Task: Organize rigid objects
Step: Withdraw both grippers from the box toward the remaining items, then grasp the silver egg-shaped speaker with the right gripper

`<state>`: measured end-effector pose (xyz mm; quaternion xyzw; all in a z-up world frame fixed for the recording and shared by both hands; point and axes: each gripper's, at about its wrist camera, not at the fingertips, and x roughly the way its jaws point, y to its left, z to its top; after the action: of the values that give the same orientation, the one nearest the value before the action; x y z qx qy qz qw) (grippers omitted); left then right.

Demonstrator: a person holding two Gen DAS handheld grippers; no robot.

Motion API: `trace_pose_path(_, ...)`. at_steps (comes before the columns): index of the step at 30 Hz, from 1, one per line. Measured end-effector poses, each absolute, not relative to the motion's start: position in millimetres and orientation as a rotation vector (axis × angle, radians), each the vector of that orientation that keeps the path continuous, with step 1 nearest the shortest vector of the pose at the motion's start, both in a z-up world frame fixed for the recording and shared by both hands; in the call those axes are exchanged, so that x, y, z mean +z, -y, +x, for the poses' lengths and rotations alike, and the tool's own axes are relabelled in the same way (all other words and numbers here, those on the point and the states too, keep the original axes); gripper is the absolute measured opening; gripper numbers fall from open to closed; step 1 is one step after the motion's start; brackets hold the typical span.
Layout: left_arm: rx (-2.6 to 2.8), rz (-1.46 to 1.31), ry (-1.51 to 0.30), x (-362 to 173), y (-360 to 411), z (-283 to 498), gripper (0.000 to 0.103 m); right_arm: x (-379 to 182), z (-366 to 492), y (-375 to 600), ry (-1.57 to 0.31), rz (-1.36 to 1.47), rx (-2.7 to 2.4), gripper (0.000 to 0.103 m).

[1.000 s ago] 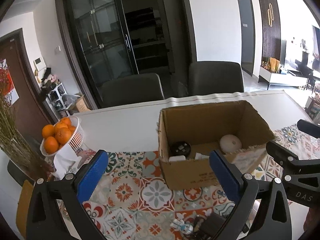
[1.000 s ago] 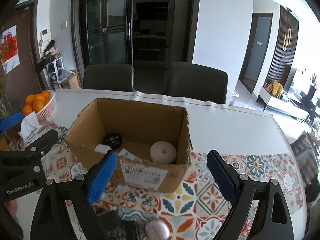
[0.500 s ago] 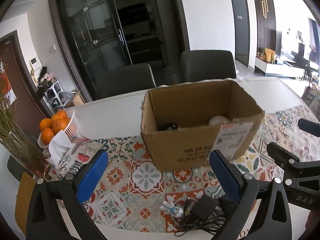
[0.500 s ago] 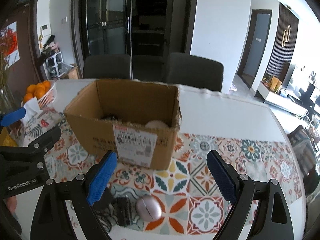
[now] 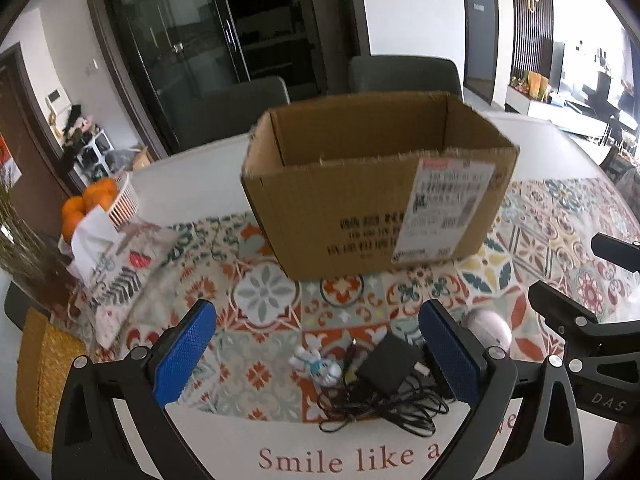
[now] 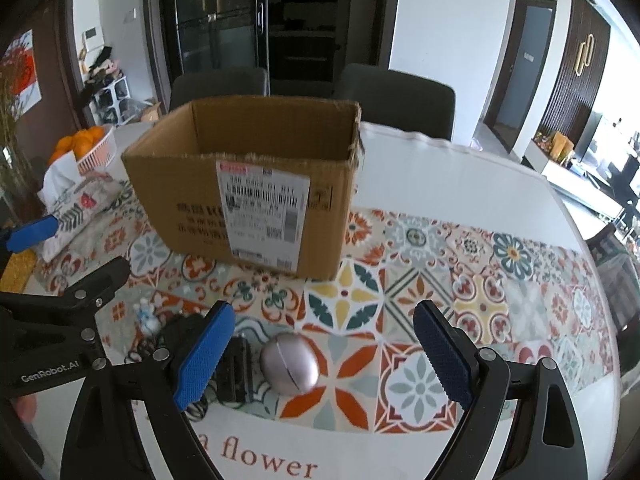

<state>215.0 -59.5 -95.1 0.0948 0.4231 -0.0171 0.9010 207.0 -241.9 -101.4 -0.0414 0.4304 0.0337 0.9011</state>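
Beyond the white counter (image 6: 440,168) you face two dark grey chairs (image 6: 396,100) pushed against its far edge. Behind them stands a black glass-door cabinet (image 6: 224,20) between white walls (image 6: 448,32). Daylight floods in from the far right.

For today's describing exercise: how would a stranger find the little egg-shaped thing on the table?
Start at the cardboard box on the tiled mat. On the near side of it lies a cluster of small items; the egg-shaped thing is rightmost. It alone is smooth, pale and rounded, beside black chargers and cables.

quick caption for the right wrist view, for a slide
Open right gripper above a silver egg-shaped object on the patterned tablecloth, with the cardboard box behind.
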Motion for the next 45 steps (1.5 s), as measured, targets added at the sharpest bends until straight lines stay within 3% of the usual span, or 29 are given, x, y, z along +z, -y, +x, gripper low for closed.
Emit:
trace_pose_path(15,-0.023,0.195,-0.965,-139,61,197,0.103,-147,202,236,-1.004,-0.158,0.156,0.087)
trace_pose_path(37,-0.031,0.191,-0.971,-179,57,193,0.103,-206,217,224,-1.077,-0.236,0.247,0.072)
trace_pose_path(45,-0.037,0.178,-0.973,-183,53,194,0.103,-216,226,222,-1.081,-0.216,0.261,0.062)
